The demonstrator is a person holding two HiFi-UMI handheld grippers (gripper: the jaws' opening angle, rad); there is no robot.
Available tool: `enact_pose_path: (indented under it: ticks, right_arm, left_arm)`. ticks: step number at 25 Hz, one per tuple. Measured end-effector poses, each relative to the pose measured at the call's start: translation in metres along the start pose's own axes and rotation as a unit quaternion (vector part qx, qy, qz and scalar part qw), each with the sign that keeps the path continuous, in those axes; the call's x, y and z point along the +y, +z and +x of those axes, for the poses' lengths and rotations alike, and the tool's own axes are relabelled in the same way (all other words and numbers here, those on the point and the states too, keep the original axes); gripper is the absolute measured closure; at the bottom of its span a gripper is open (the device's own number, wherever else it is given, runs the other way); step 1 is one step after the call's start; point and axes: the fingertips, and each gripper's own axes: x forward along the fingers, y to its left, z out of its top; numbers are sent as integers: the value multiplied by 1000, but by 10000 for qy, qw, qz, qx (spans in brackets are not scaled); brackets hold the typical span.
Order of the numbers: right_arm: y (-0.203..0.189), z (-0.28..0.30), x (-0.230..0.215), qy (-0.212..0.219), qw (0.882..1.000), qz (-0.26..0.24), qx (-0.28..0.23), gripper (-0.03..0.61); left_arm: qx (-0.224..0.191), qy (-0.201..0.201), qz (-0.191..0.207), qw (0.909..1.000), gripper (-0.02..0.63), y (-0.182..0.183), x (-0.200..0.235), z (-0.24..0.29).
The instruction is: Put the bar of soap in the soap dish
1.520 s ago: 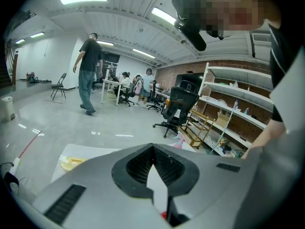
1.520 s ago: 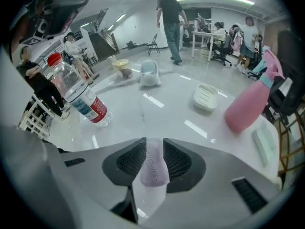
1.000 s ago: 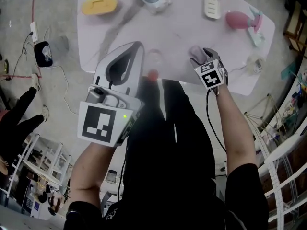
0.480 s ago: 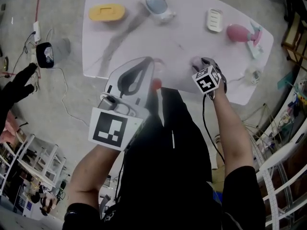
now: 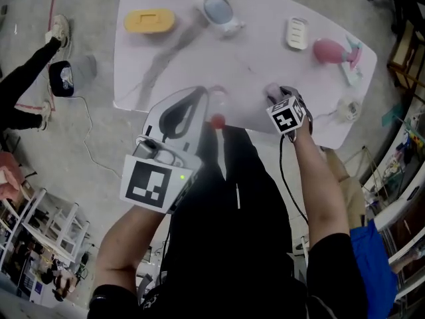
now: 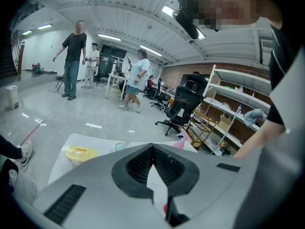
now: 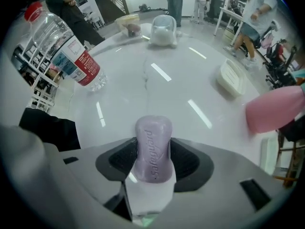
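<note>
Soap [image 7: 153,162] may squirt from right tongs [image 7: 152,144], just clamping its slick sides, before the one-o'clock soap dish [image 5: 297,33]; left tongs [image 6: 153,149] together, empty.

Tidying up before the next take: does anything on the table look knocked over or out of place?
The pink bottle, toward the table's right end in the head view, seems to lie on its side rather than stand. Nothing looks spilled or broken.

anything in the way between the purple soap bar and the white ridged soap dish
Nothing visible: bare white table lies between the purple soap bar and the white ridged soap dish. The pink bottle lies to one side.
</note>
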Motion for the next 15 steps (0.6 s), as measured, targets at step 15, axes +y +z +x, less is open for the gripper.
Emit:
enact_pose_path:
  ticks: [15]
  right_arm:
    - [4, -3, -3, 196, 9930, 1098, -380, 368]
  left_arm:
    - [-36, 145, -102, 9998, 604, 7, 4, -9]
